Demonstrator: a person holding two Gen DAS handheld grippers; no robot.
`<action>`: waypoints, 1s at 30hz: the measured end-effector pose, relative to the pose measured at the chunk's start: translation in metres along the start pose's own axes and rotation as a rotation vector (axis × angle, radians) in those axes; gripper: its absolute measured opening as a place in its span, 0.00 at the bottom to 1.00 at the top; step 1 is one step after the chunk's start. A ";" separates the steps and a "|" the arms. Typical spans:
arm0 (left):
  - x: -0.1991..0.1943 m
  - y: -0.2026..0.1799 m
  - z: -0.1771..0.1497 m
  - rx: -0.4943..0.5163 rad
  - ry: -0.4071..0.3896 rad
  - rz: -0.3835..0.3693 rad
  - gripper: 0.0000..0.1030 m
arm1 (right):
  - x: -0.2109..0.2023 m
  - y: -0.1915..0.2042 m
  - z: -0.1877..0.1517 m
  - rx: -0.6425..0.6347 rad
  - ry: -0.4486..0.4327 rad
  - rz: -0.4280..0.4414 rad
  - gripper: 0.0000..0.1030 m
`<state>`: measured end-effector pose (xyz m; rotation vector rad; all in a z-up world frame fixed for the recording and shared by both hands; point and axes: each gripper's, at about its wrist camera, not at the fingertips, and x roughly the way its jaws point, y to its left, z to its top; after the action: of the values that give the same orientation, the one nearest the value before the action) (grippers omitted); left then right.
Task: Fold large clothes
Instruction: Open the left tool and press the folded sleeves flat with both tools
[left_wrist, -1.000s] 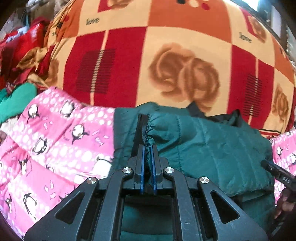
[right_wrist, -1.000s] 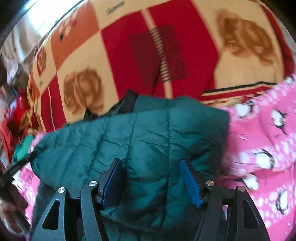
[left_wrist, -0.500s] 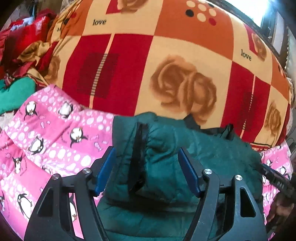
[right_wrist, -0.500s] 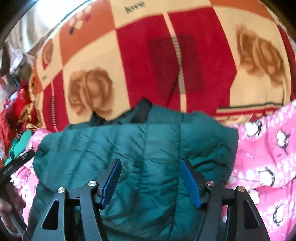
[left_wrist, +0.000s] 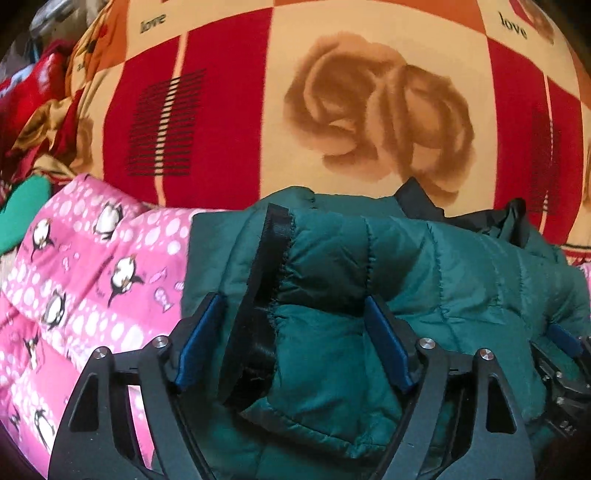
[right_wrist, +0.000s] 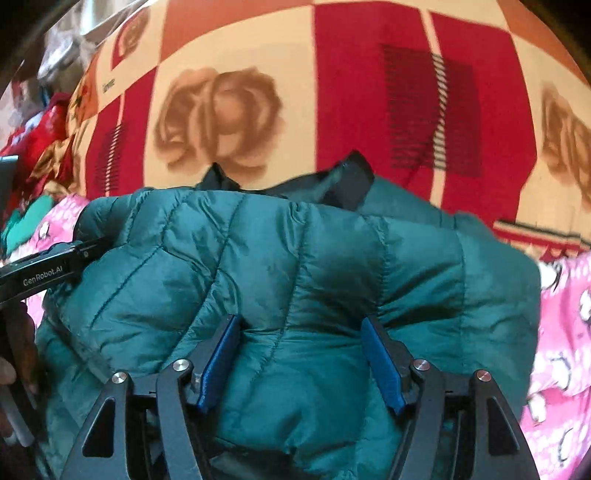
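A dark green quilted jacket (left_wrist: 443, 277) lies folded on the bed, its black zipper edge (left_wrist: 273, 251) facing my left gripper (left_wrist: 293, 301). That gripper's jaws are opening. A puffy fold of the jacket sits between them, with neither pad pressing on it. In the right wrist view the jacket (right_wrist: 295, 240) fills the middle. My right gripper (right_wrist: 300, 321) has its pads dug into a thick bulge of the padding, which is creased at both tips. The left gripper's black arm (right_wrist: 55, 266) shows at that view's left edge.
A red, orange and cream blanket with brown roses (left_wrist: 332, 110) covers the bed behind the jacket. A pink penguin quilt (left_wrist: 92, 277) lies to the left and also to the right (right_wrist: 565, 332). Red clothes (left_wrist: 37, 92) and a green cloth (left_wrist: 22, 206) are piled at far left.
The left gripper let go of the jacket's zipper edge and its jaws spread wide. Both grippers came lower and closer to the jacket. The right gripper's jaw gap looks the same.
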<state>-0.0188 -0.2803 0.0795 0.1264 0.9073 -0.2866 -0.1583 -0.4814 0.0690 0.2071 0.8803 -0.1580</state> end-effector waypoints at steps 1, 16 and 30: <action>0.002 -0.001 0.000 0.001 -0.001 0.003 0.78 | -0.001 -0.002 0.001 0.006 0.004 0.005 0.63; 0.000 0.005 -0.011 -0.047 -0.037 -0.044 0.79 | -0.026 -0.058 -0.009 0.082 -0.026 -0.101 0.65; 0.002 0.007 -0.015 -0.061 -0.048 -0.055 0.79 | -0.039 -0.051 -0.019 0.097 -0.072 -0.114 0.68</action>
<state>-0.0270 -0.2708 0.0682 0.0379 0.8717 -0.3110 -0.2081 -0.5237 0.0818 0.2399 0.8142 -0.3129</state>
